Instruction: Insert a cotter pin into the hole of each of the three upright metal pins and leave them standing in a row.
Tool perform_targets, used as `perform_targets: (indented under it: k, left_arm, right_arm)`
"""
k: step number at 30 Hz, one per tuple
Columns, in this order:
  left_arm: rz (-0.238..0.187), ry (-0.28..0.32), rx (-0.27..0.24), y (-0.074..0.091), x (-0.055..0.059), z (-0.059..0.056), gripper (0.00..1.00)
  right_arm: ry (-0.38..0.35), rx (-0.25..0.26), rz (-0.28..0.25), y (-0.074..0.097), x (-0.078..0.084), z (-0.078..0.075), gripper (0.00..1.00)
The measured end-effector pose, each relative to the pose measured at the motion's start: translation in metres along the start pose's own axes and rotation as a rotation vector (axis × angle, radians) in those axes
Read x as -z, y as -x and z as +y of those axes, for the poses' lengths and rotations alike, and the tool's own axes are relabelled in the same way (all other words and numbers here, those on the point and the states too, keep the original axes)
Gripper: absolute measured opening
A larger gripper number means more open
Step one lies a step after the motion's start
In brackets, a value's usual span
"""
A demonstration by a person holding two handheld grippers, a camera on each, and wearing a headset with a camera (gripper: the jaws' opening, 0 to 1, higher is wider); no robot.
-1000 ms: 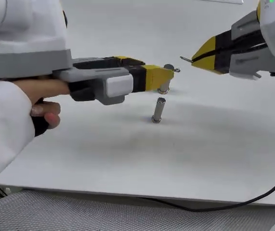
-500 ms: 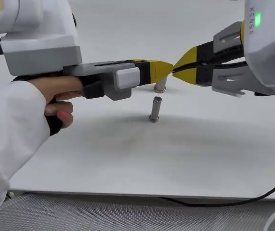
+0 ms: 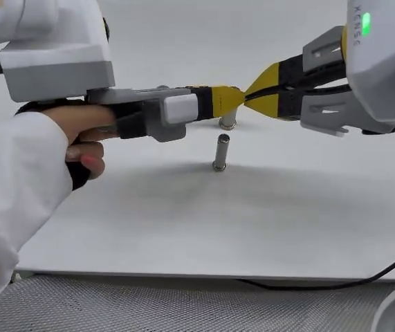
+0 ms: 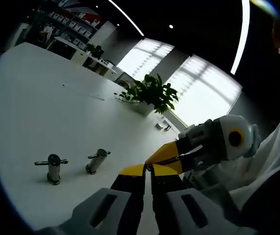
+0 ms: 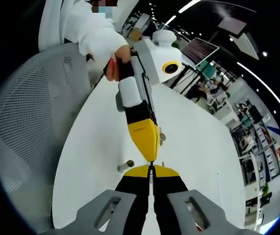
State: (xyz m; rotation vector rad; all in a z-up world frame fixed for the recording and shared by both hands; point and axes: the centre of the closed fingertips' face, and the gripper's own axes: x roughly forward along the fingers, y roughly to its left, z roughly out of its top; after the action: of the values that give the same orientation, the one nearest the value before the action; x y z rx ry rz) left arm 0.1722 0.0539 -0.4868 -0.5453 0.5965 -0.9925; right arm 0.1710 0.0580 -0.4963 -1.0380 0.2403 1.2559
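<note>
Two upright metal pins stand on the white table [image 3: 287,207]: the near pin [image 3: 220,152] in the open and the far pin [image 3: 228,124] half hidden behind my left gripper [image 3: 237,100]. In the left gripper view the left pin [image 4: 54,168] carries a cotter pin crosswise; the other pin [image 4: 97,160] has a small piece sticking out near its top. Above the pins my left gripper [image 4: 148,169] is shut and meets my right gripper [image 3: 249,99] tip to tip. My right gripper [image 5: 150,169] is shut on a thin cotter pin, barely visible between its jaws.
A black cable [image 3: 335,280] runs along the table's near edge. Below that edge lies a grey mesh surface [image 3: 114,304]. A potted plant [image 4: 152,93] stands at the far end of the table. The person's hand [image 3: 79,131] and white sleeve hold the left gripper.
My right gripper has come left and down with the cotter pin until its tip touches the left gripper's tip. The left gripper has risen slightly. The pins on the table have not moved.
</note>
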Motion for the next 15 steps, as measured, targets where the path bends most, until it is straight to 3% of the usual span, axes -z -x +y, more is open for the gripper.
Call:
perform_targets:
  k: [6, 15]
  left_arm:
    - [0.051, 0.028, -0.022, -0.0001, 0.0066, 0.0019, 0.00]
    - [0.057, 0.039, -0.030, 0.0020, 0.0056, 0.0016, 0.00]
  right_arm:
    - [0.006, -0.009, 0.003, -0.0018, -0.0004, 0.0059, 0.00]
    - [0.013, 0.002, -0.018, -0.0016, -0.0028, 0.0049, 0.00]
